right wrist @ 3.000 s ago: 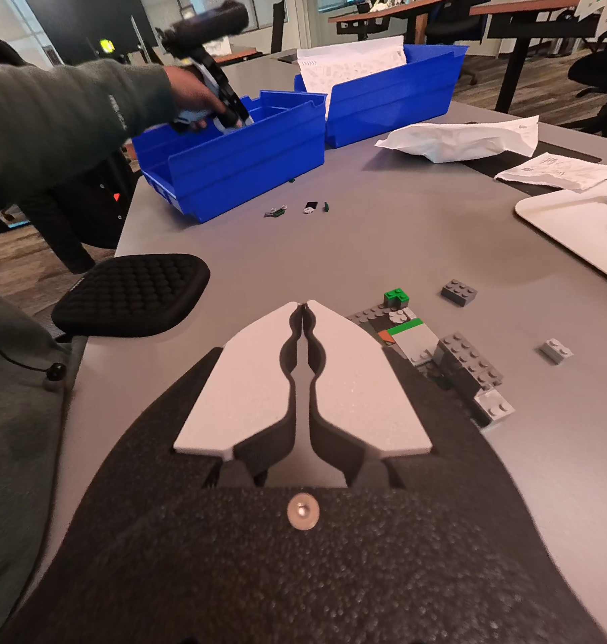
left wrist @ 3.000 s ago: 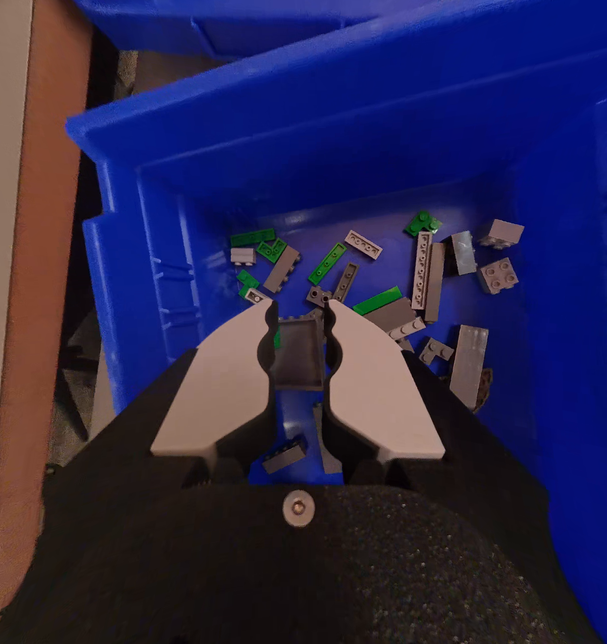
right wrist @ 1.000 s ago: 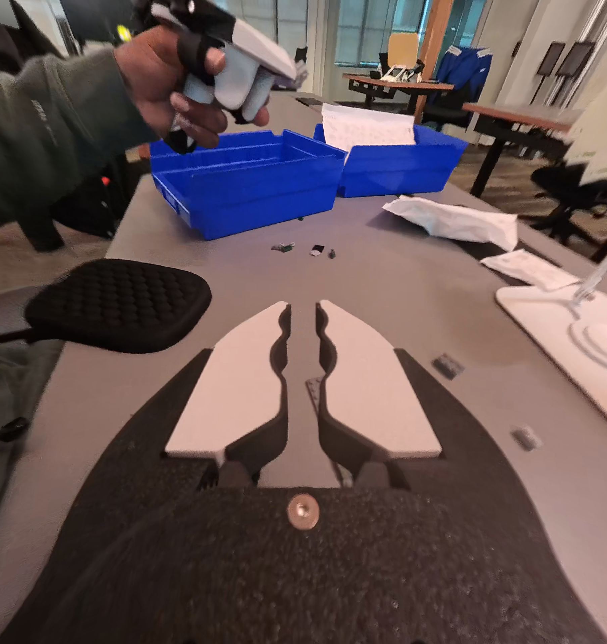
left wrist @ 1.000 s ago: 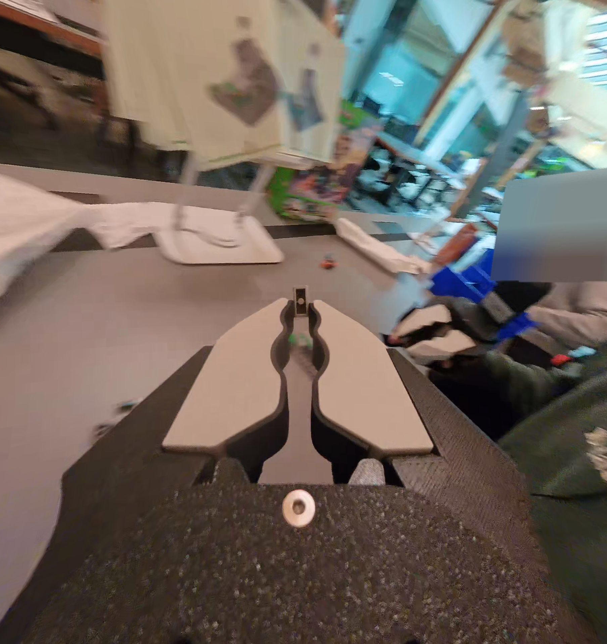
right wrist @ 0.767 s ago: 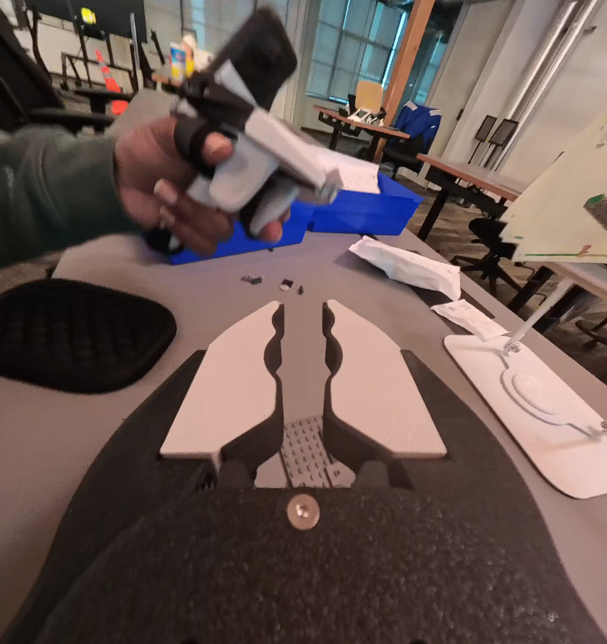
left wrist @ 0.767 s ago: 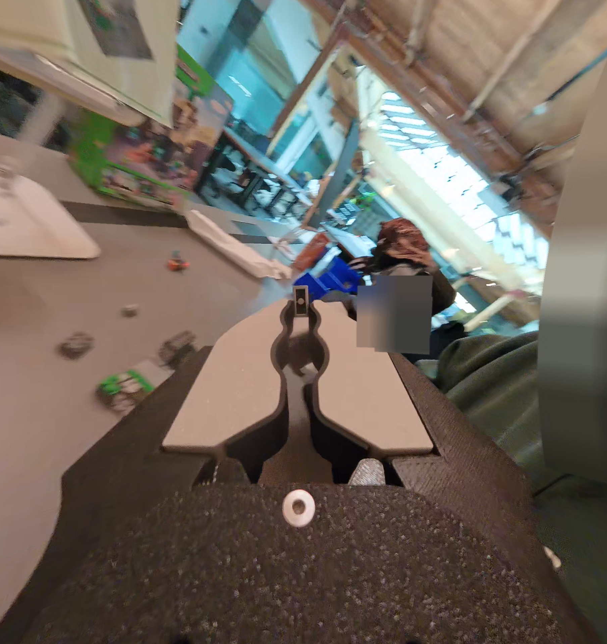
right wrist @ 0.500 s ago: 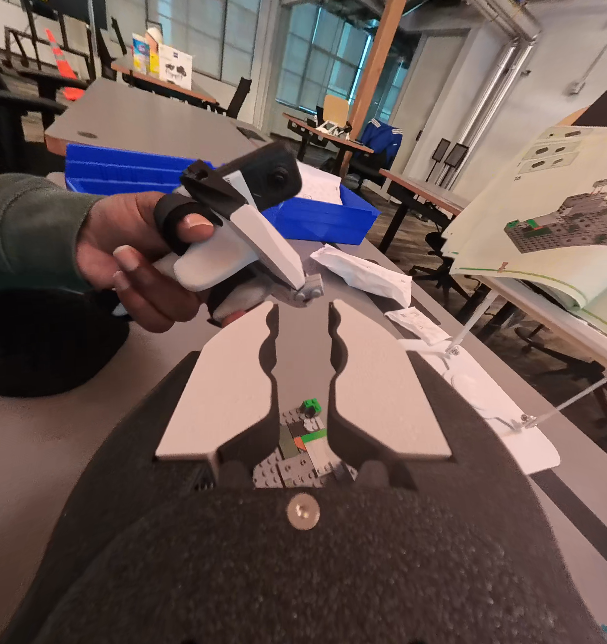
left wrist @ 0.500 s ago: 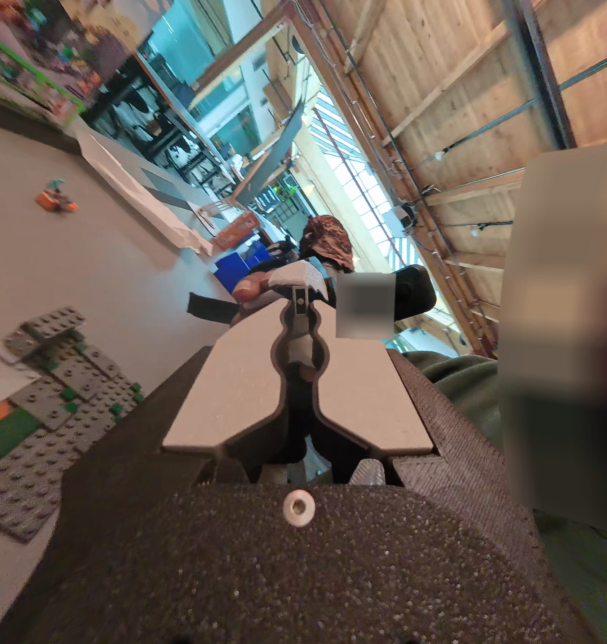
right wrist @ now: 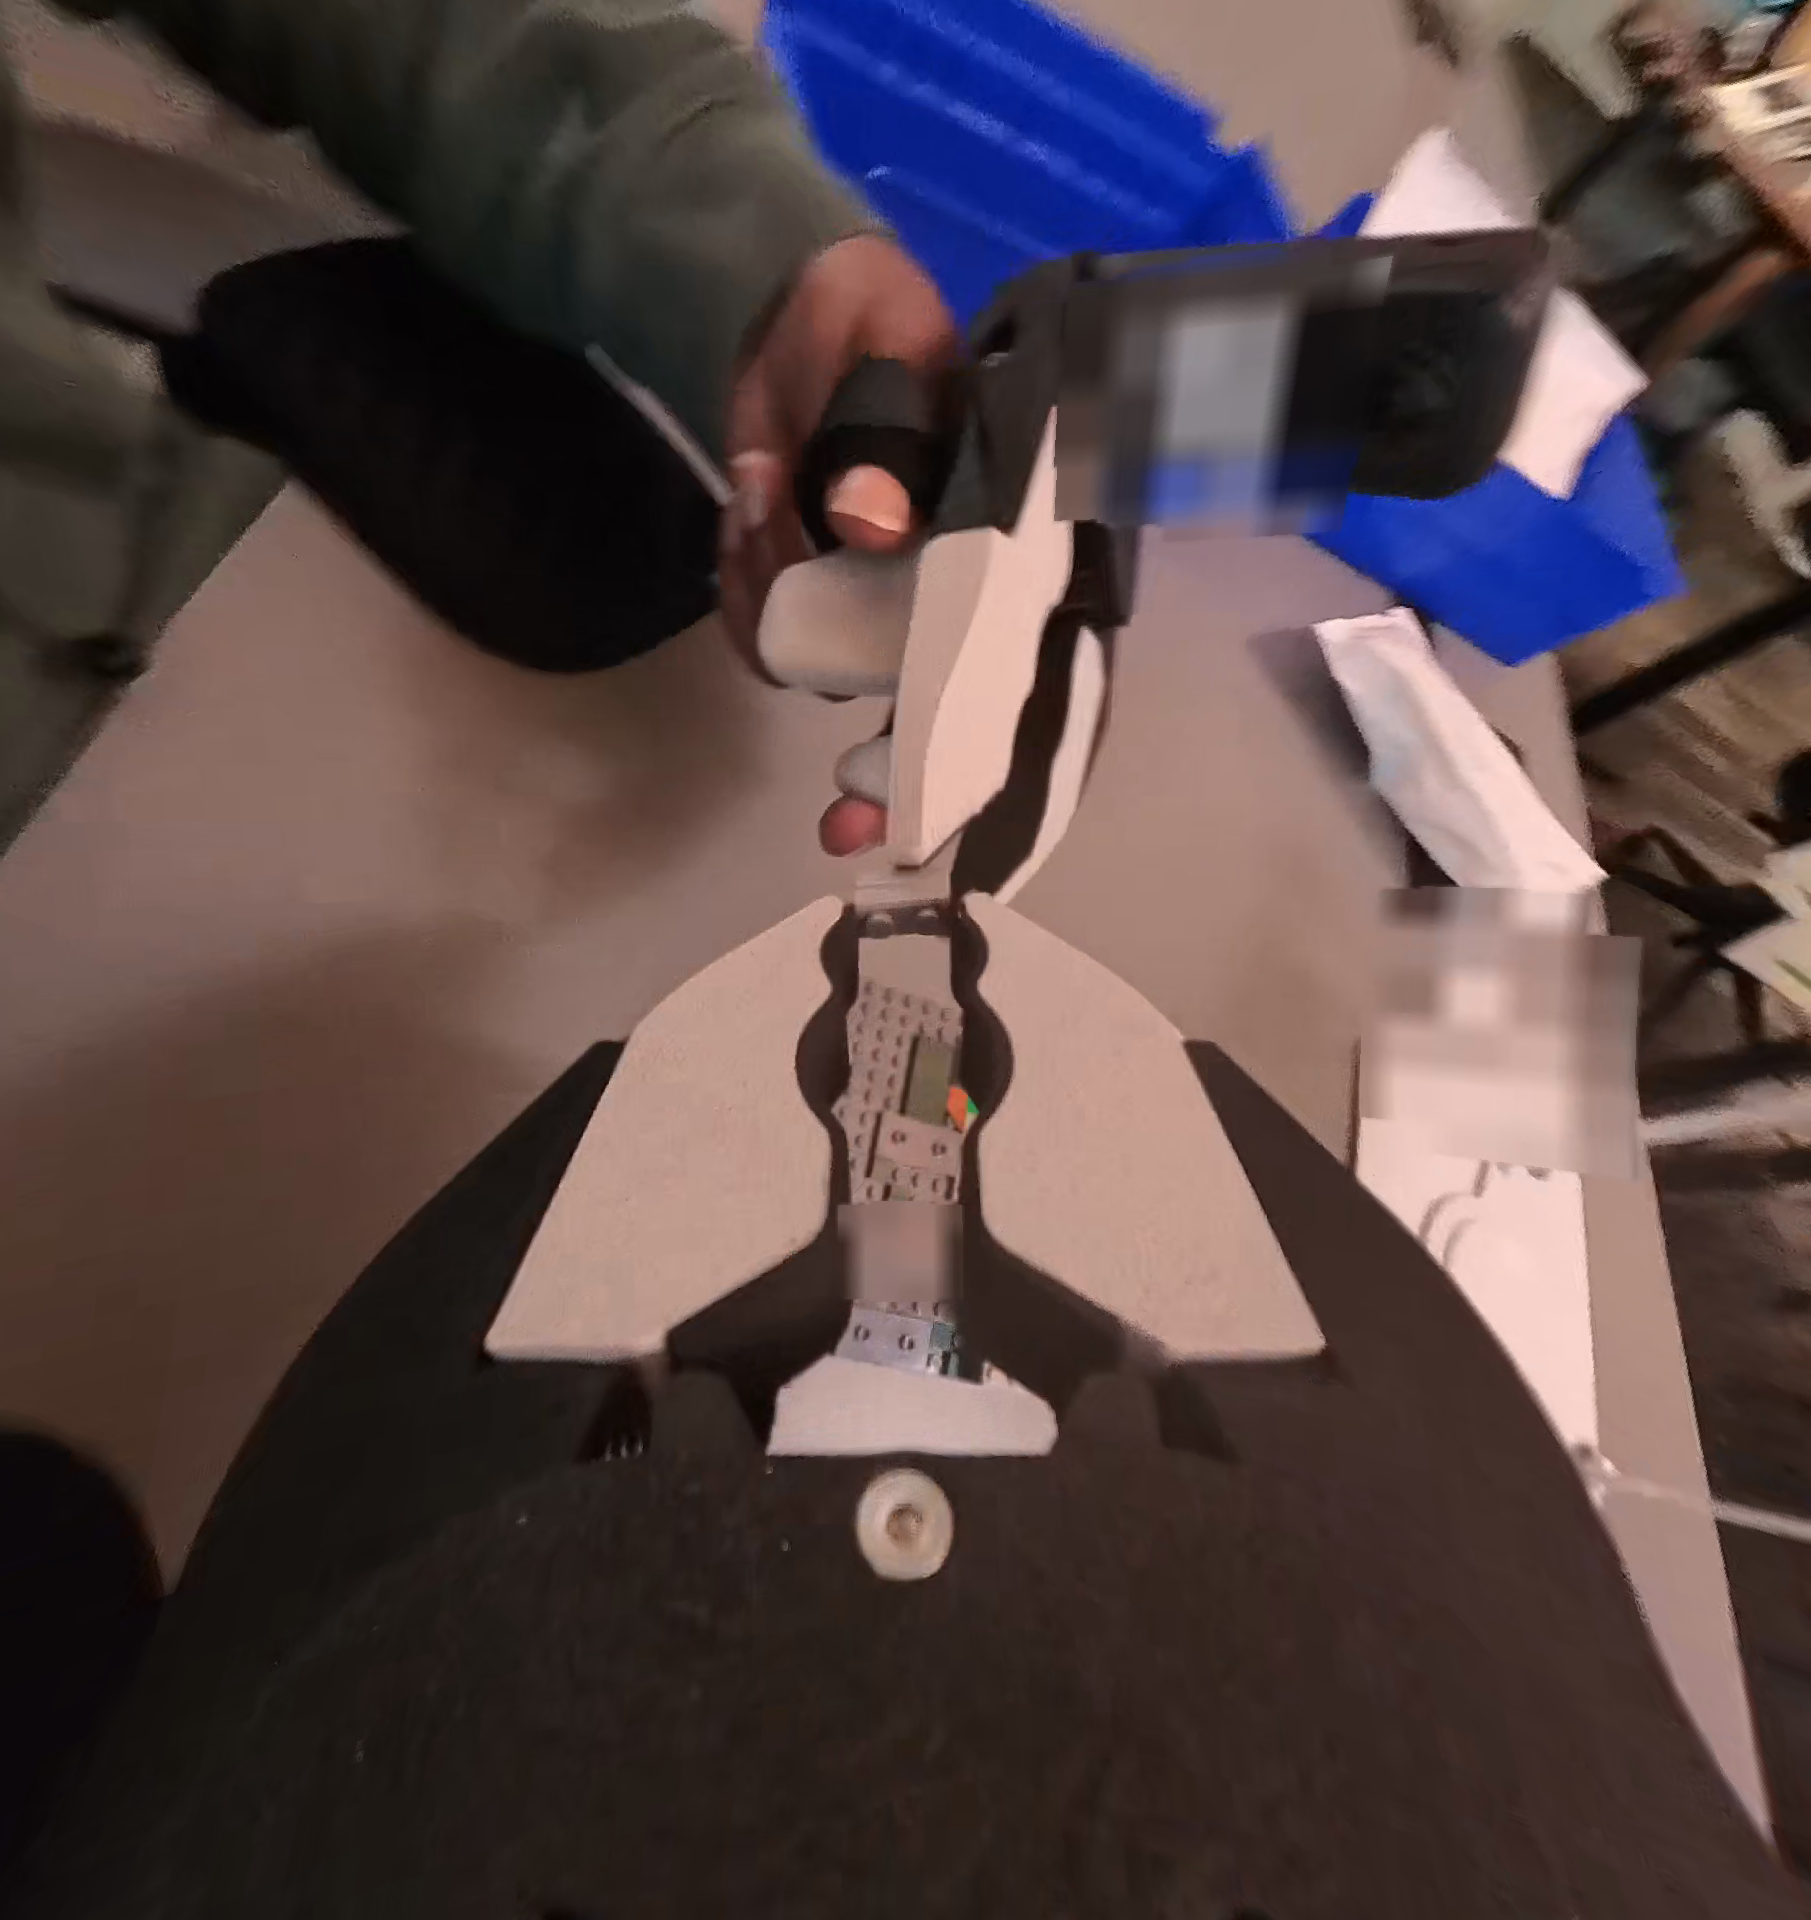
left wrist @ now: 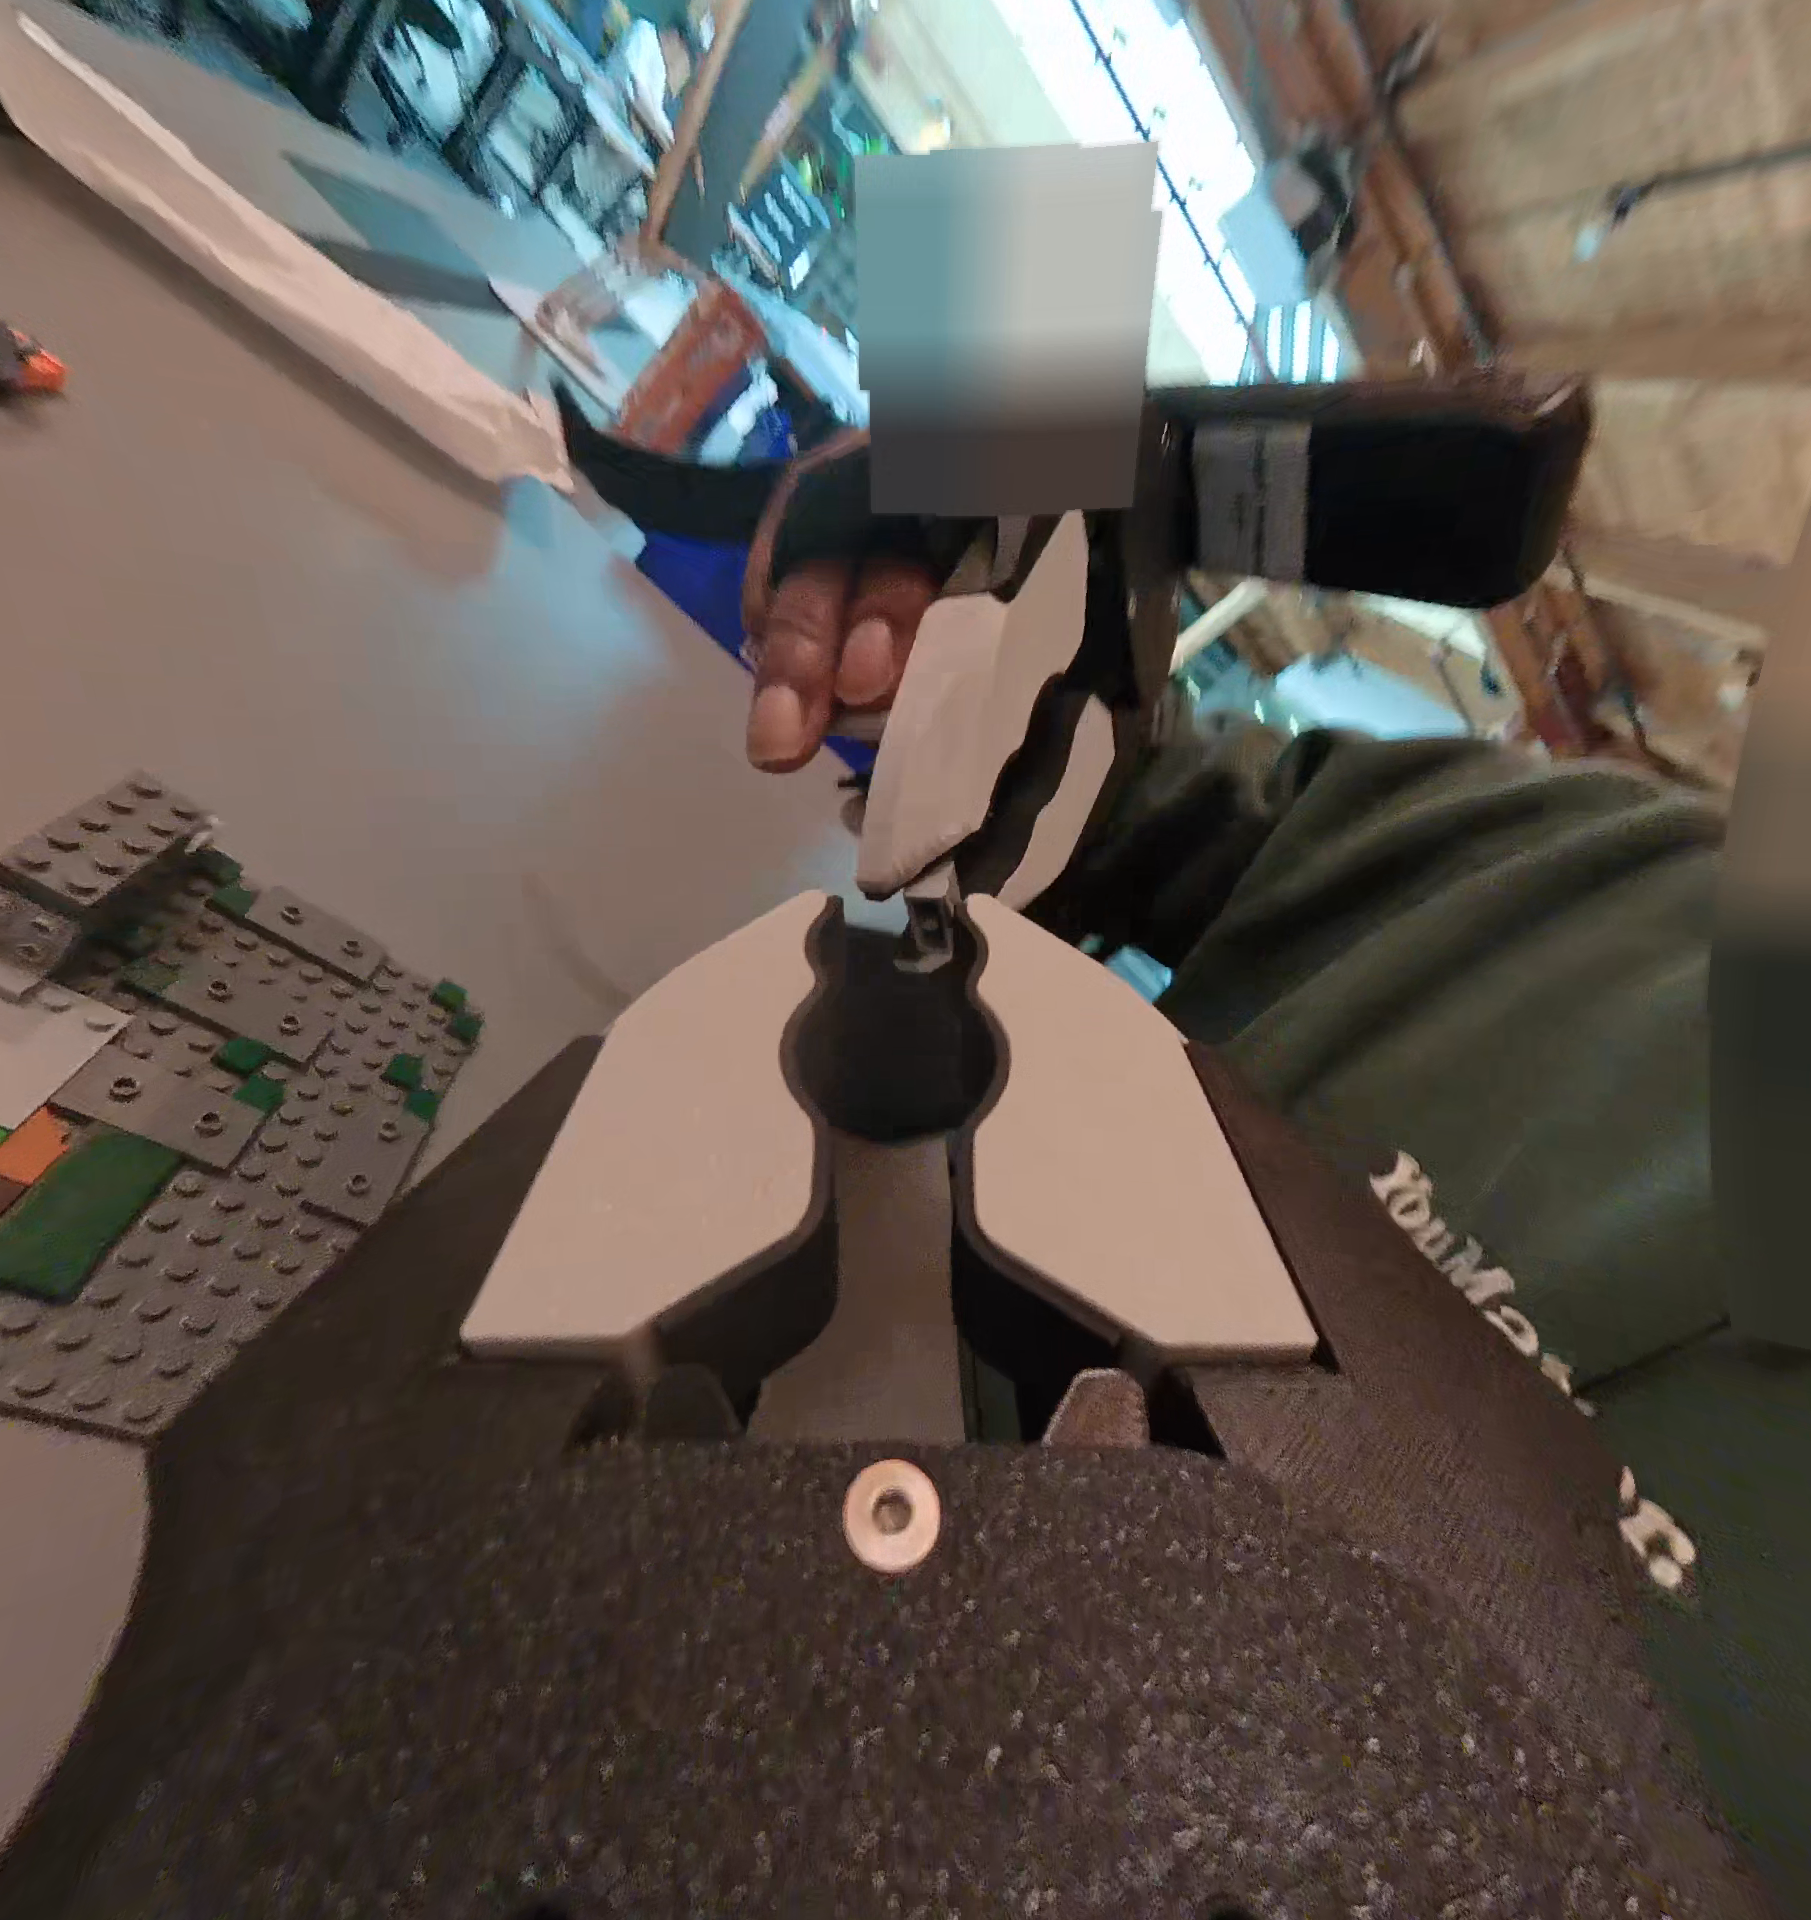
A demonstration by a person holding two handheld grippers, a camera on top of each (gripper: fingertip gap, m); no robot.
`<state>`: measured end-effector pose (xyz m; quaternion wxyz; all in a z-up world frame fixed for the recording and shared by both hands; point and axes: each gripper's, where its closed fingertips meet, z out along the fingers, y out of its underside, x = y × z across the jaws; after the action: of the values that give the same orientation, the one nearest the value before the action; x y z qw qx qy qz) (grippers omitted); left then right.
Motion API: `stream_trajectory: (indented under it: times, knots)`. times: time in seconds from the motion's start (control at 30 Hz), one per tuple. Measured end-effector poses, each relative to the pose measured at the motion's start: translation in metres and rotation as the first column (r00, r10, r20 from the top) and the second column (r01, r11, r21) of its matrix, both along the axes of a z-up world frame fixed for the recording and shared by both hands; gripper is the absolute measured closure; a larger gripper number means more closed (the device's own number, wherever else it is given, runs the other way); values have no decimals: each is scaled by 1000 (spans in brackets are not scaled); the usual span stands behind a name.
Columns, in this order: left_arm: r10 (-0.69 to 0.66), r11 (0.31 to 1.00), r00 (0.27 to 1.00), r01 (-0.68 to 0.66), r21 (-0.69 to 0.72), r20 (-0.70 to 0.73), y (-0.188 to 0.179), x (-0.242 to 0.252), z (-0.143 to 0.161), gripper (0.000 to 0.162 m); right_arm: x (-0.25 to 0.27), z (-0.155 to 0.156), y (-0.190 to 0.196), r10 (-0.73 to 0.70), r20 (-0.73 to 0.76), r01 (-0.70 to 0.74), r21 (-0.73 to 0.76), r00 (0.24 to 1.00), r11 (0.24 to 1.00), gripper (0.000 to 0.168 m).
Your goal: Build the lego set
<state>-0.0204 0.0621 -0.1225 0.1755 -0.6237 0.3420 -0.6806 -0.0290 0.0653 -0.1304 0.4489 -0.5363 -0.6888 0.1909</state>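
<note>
Grey plate (right wrist: 903, 921) now in the grip of right claw (right wrist: 908, 912); left claw (left wrist: 898, 914) newly wide.

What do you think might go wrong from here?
The small grey piece is pinched only at the tips of the right gripper, so it might twist or slip. The open left gripper sits closely around it and could knock it onto the lego build below.
</note>
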Motion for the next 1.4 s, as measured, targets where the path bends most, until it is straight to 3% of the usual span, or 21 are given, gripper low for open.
stream_trajectory:
  times: [0.2,0.4,0.53,0.73,0.93,1.1,1.2,1.4]
  knots:
    - [-153,988,987,152,-35,-41,-19,1,-5,146,-1,-5,-16,209,229,-203,-47,951,978,152]
    - [-99,991,995,99,-88,0,-9,-1,-5,157,-1,-7,-4,183,321,-190,-8,929,982,152]
    - [-36,995,997,43,-93,74,-1,-5,1,159,-3,-3,6,100,242,-106,11,965,994,149]
    - [38,993,985,-19,-116,166,7,-12,5,162,-2,3,14,-77,0,77,-46,997,996,148]
    - [92,992,976,-72,-108,195,13,-11,1,161,-6,3,11,-280,-203,204,-329,938,922,147]
    - [120,991,971,-103,-90,206,16,-8,1,161,-5,5,18,-384,-244,259,-422,891,869,159]
    - [114,994,977,-112,-21,181,13,-7,-2,161,-4,4,16,-366,-213,252,-423,906,870,160]
    - [174,941,985,-163,296,-9,23,-11,-22,152,19,-14,24,-239,4,224,-362,971,905,160]
